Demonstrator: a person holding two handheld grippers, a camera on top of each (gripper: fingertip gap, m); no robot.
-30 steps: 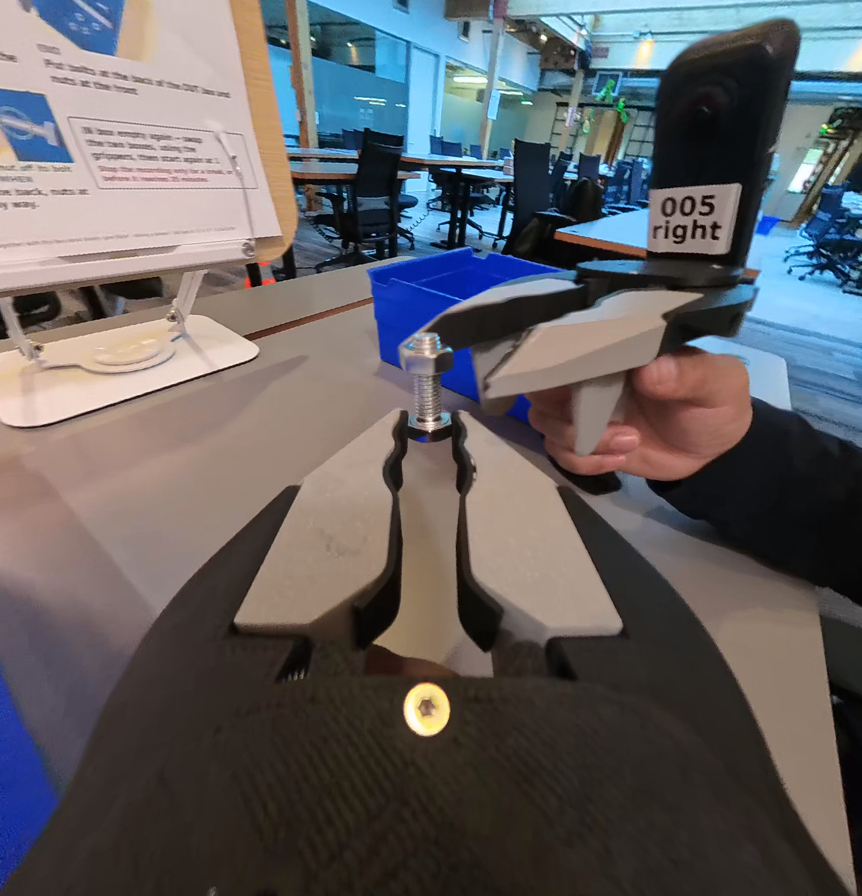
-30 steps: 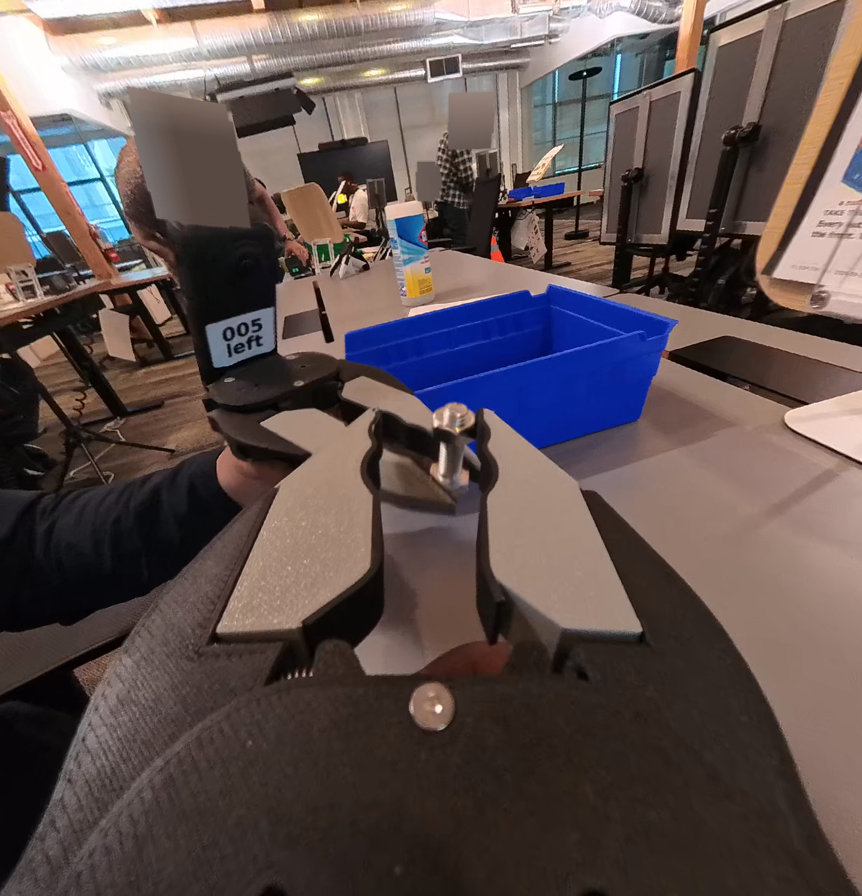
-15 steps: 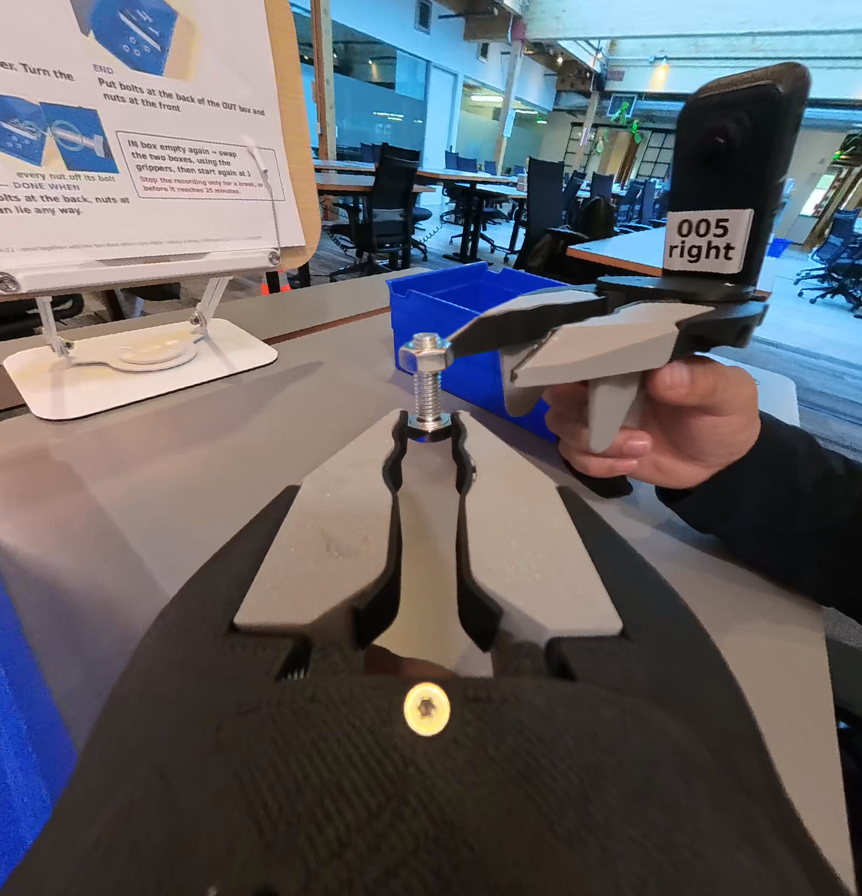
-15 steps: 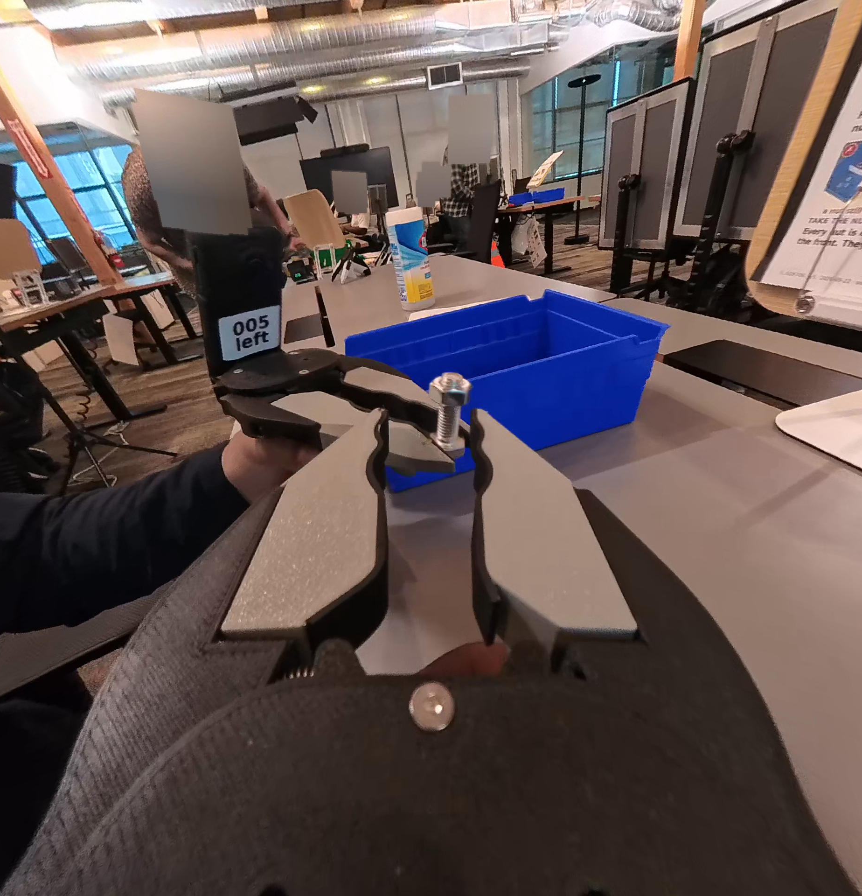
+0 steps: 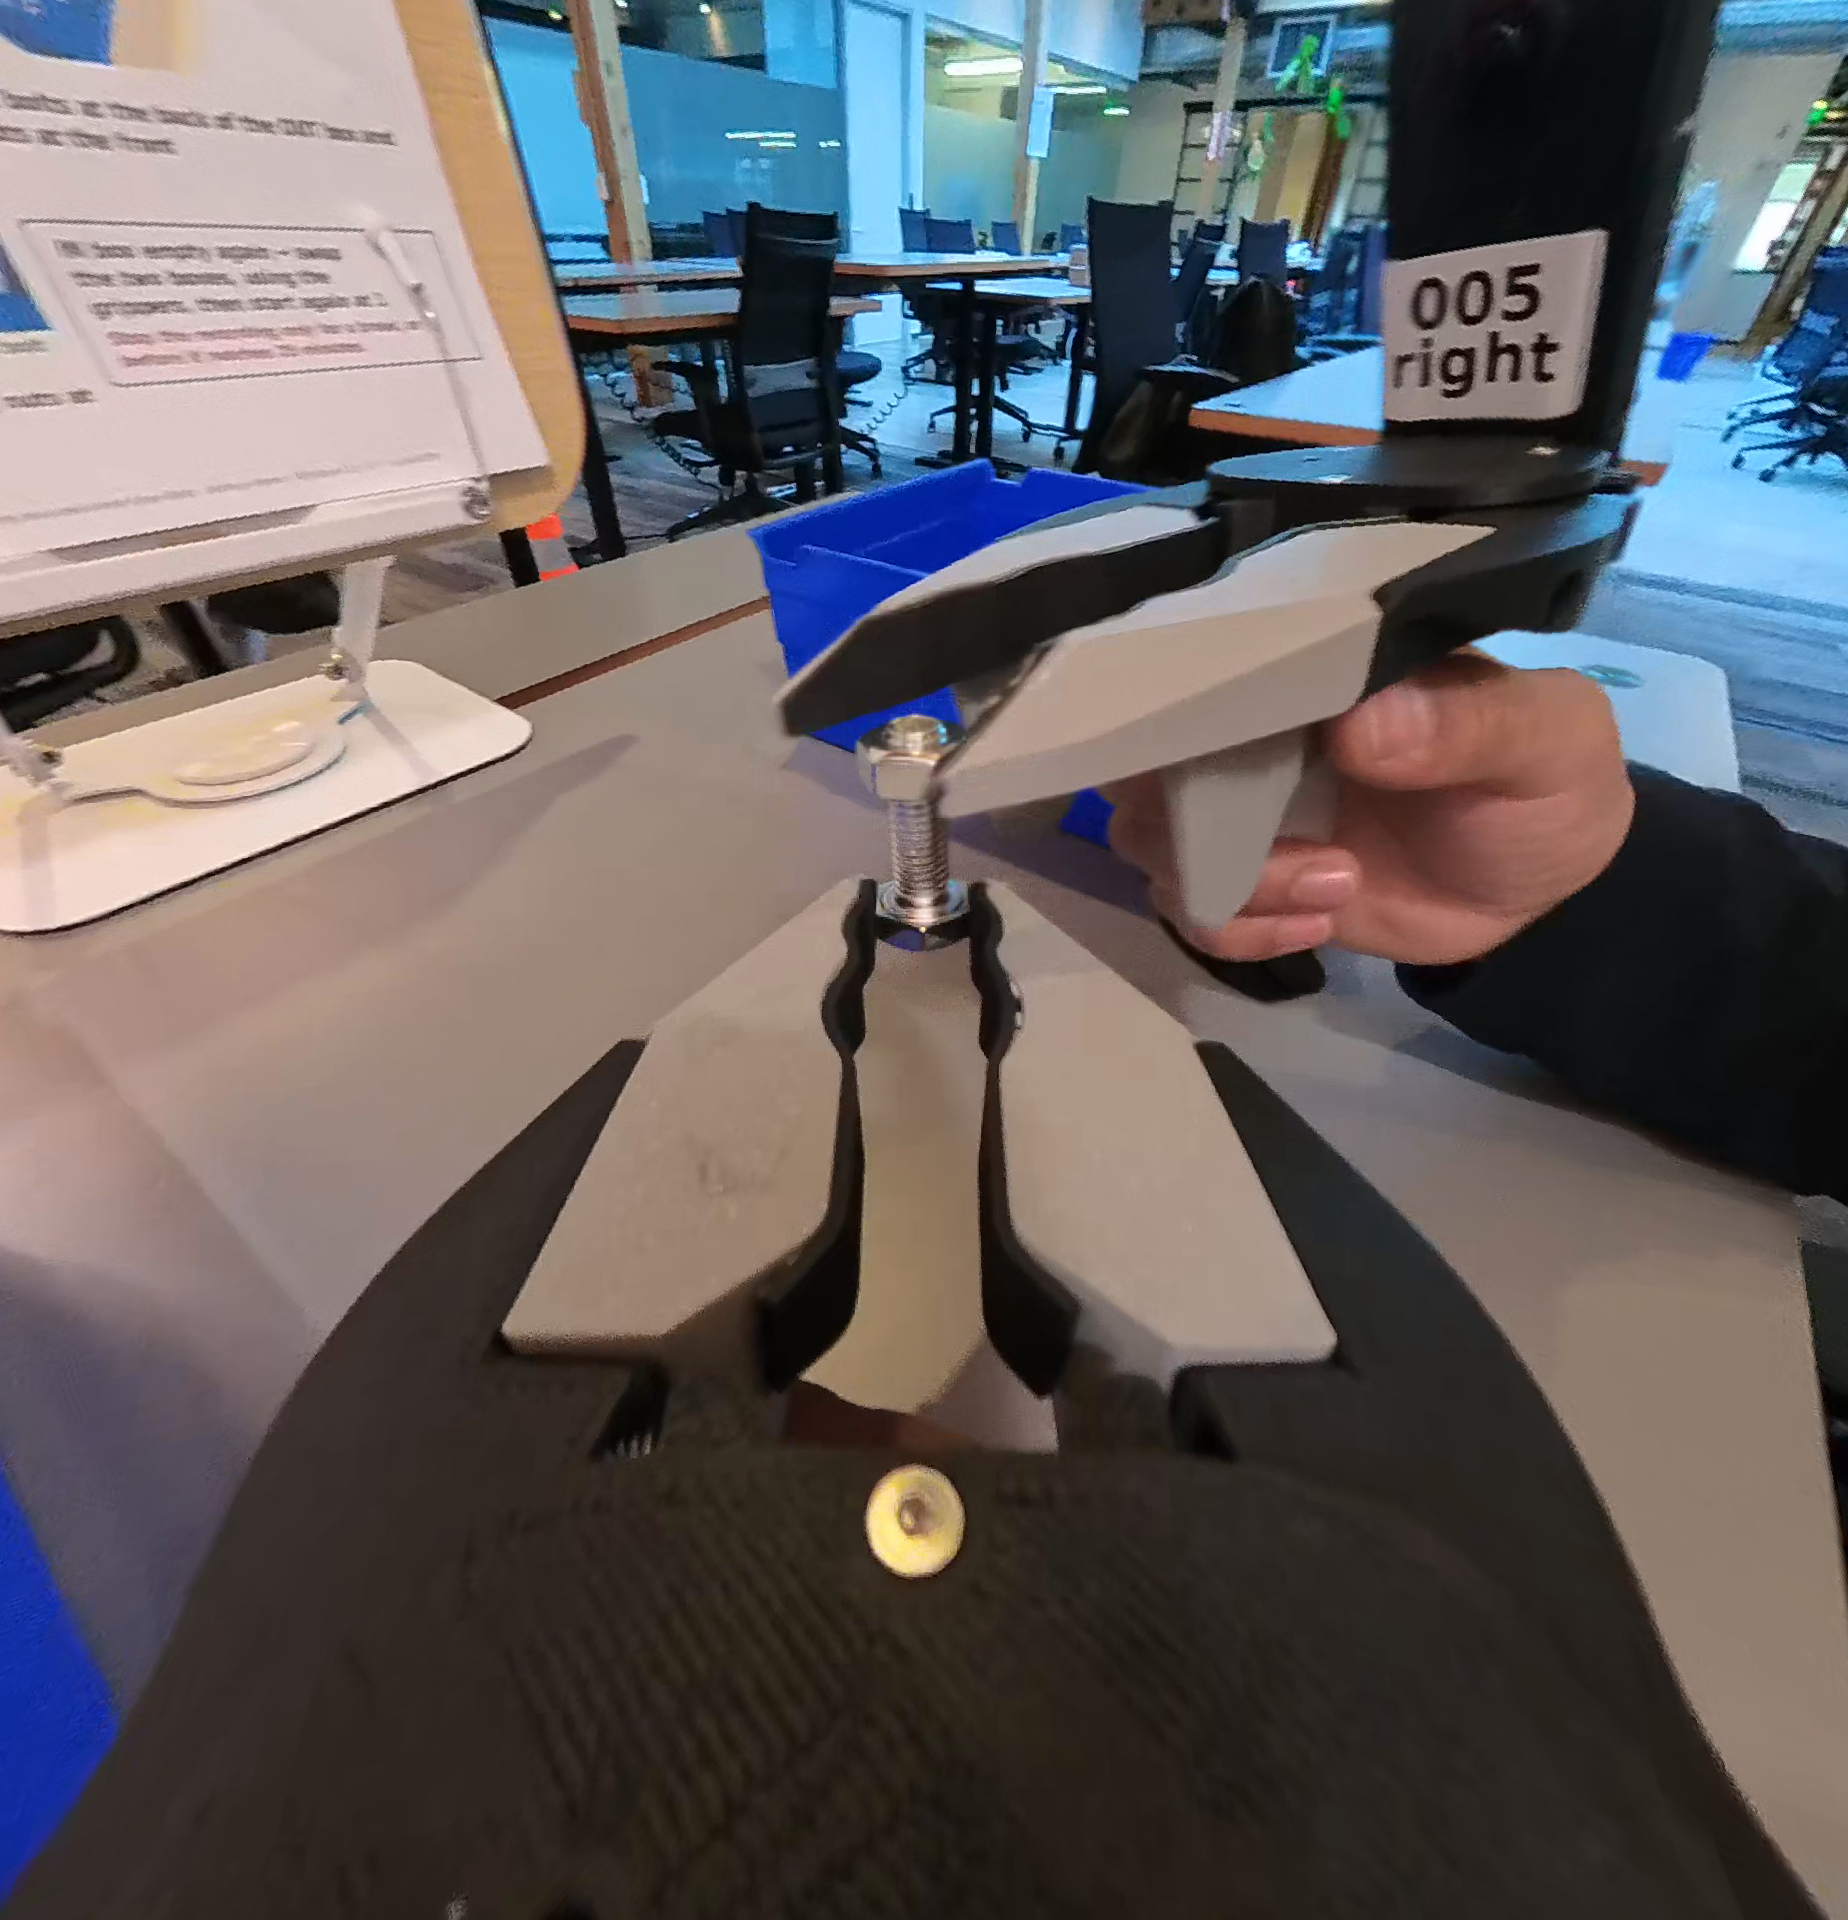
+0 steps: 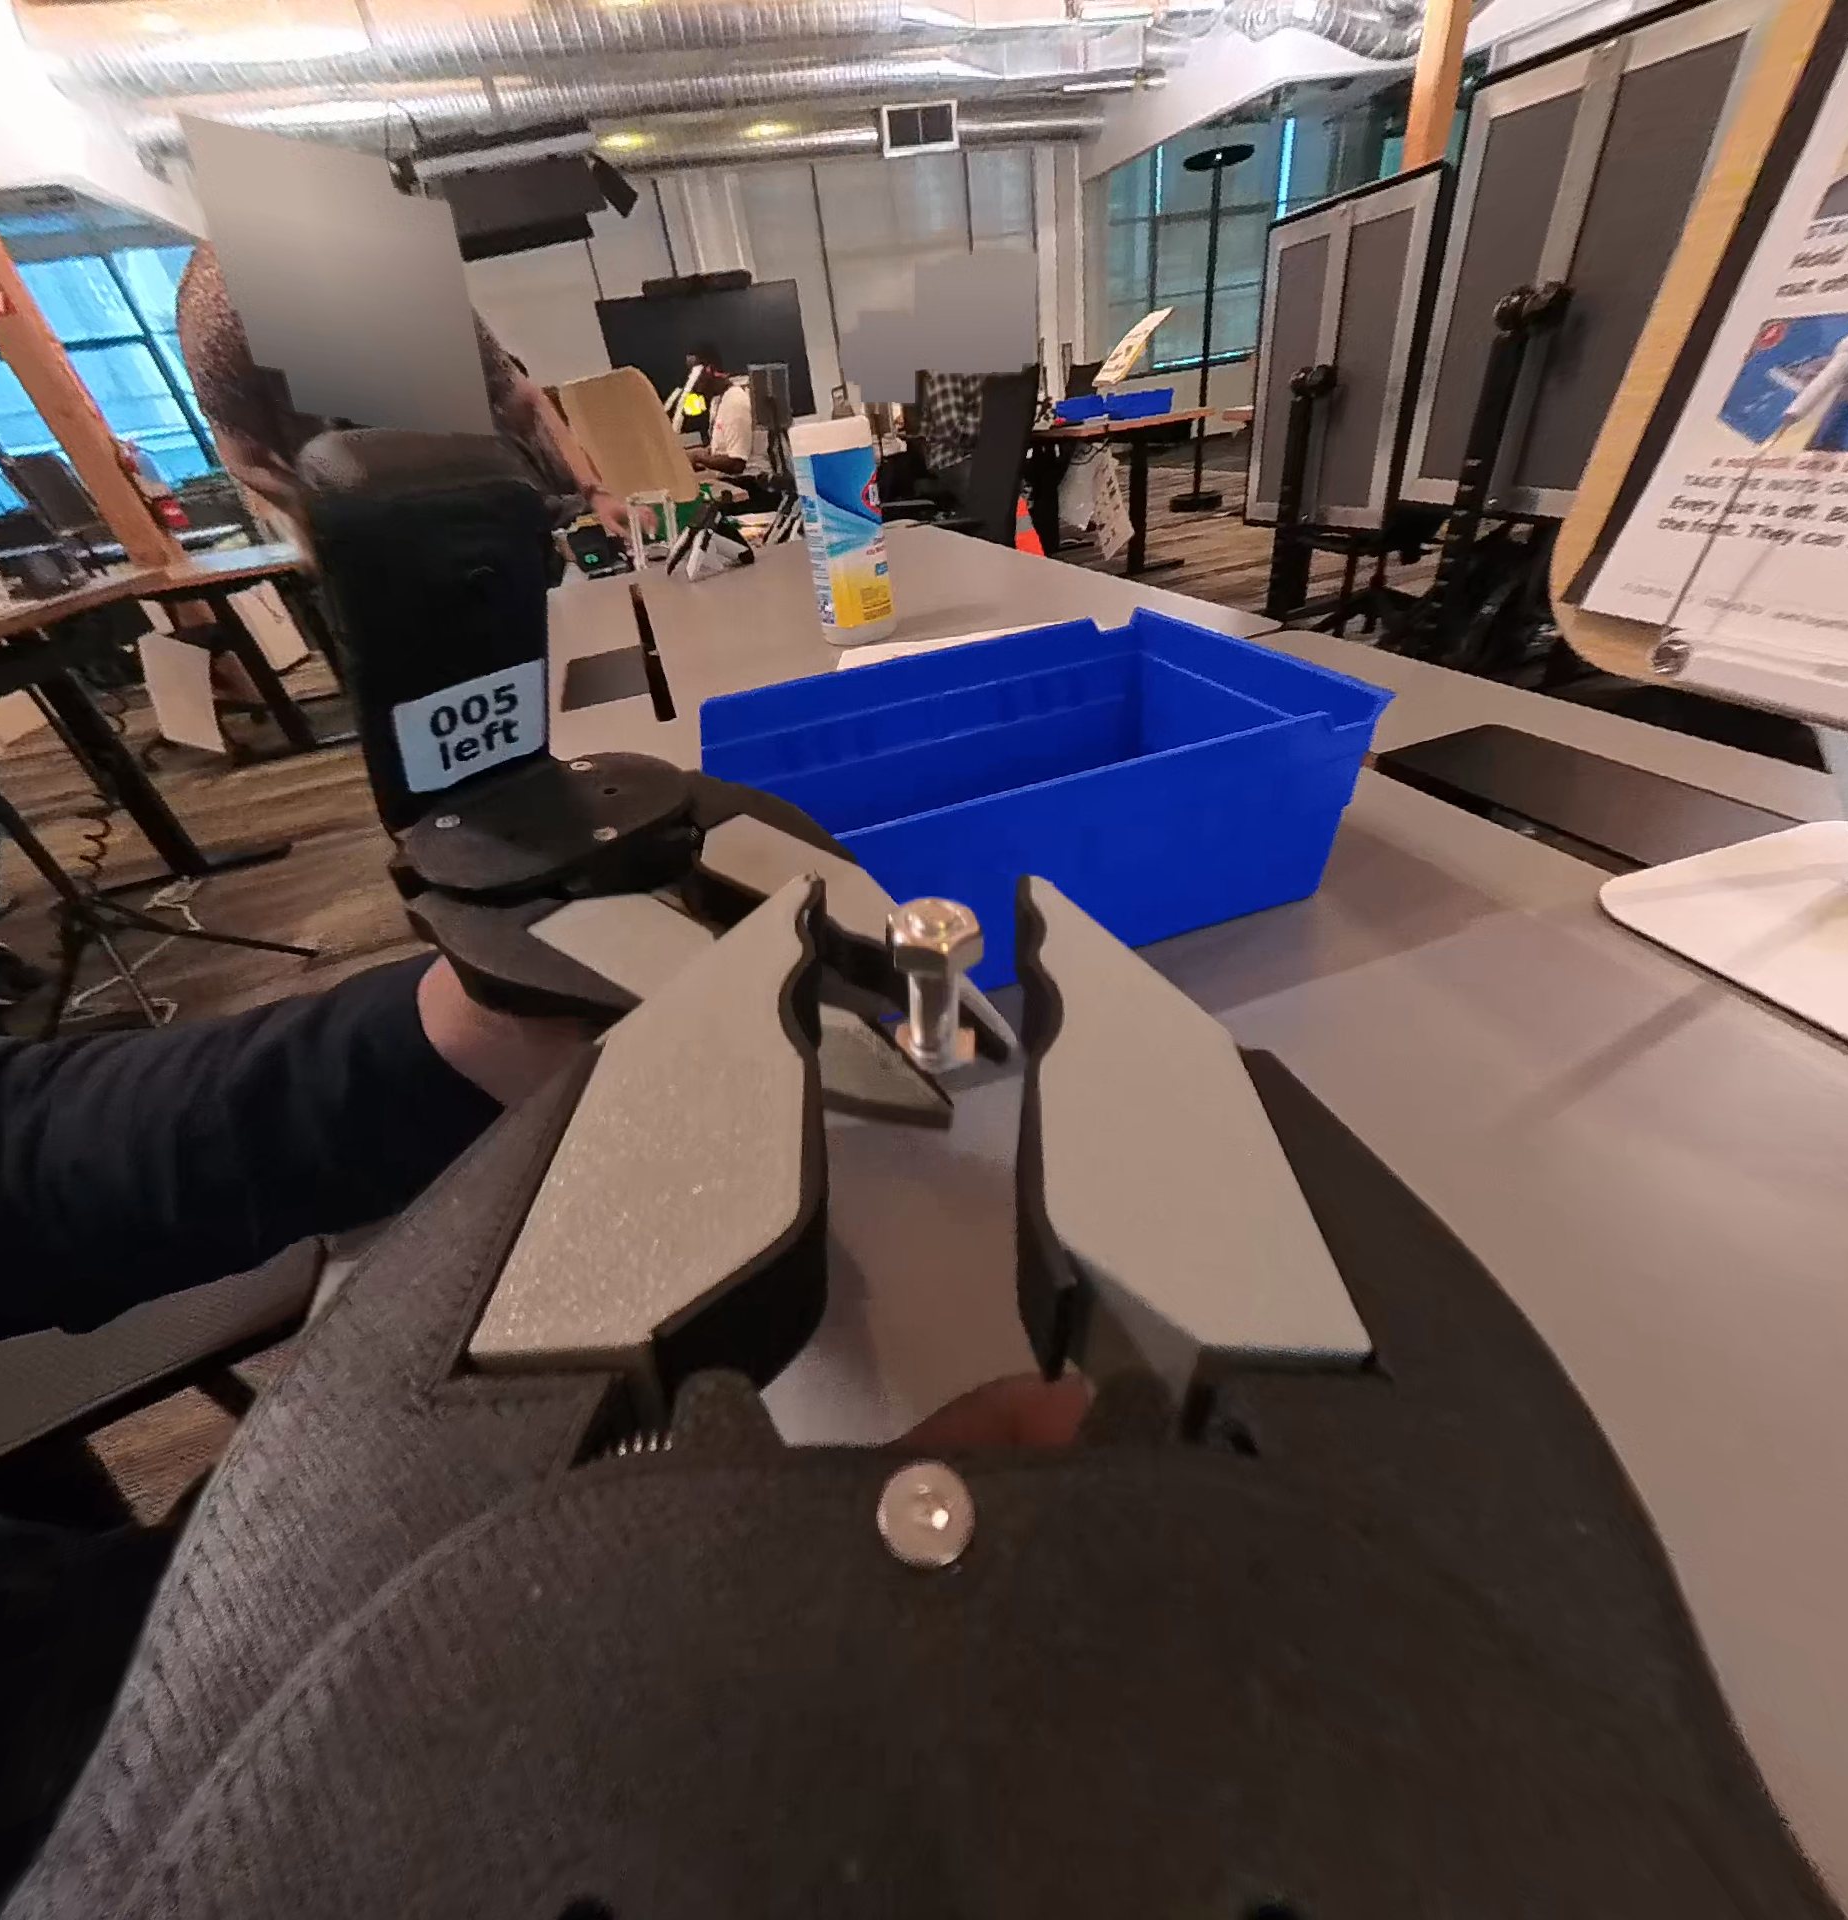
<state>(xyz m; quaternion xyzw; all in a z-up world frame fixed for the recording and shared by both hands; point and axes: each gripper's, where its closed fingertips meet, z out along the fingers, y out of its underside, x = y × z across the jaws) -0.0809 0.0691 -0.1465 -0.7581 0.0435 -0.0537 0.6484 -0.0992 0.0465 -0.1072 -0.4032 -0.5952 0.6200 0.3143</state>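
We record the left gripper (image 5: pixel 918 920) nearest in its own view, jaws closed on a steel nut (image 5: pixel 918 906) pinched between the notched tips. A bolt (image 5: pixel 907 805) stands upright through that nut, head uppermost, its threaded shank showing between nut and head.

In the left wrist view the right gripper (image 5: pixel 904 727) comes in from the right, held by a hand (image 5: pixel 1419 821) in a dark sleeve. One finger (image 5: pixel 1003 623) passes behind the bolt head; the other (image 5: pixel 1159 717) lies against its near side.

From the right wrist view, the right gripper (image 6: pixel 920 914) has its jaws parted, the bolt head (image 6: pixel 932 933) sitting between the tips with a clear gap on each side. We cannot tell from the left view whether a tip grazes the head.

The assembly is held above the grey tabletop (image 6: pixel 1522 1143), not resting on it.

Beyond stands a blue bin (image 6: pixel 1055 790), then a wipes canister (image 6: pixel 845 530). A document stand (image 5: pixel 224 727) with a printed sheet sits on the tabletop's far side.
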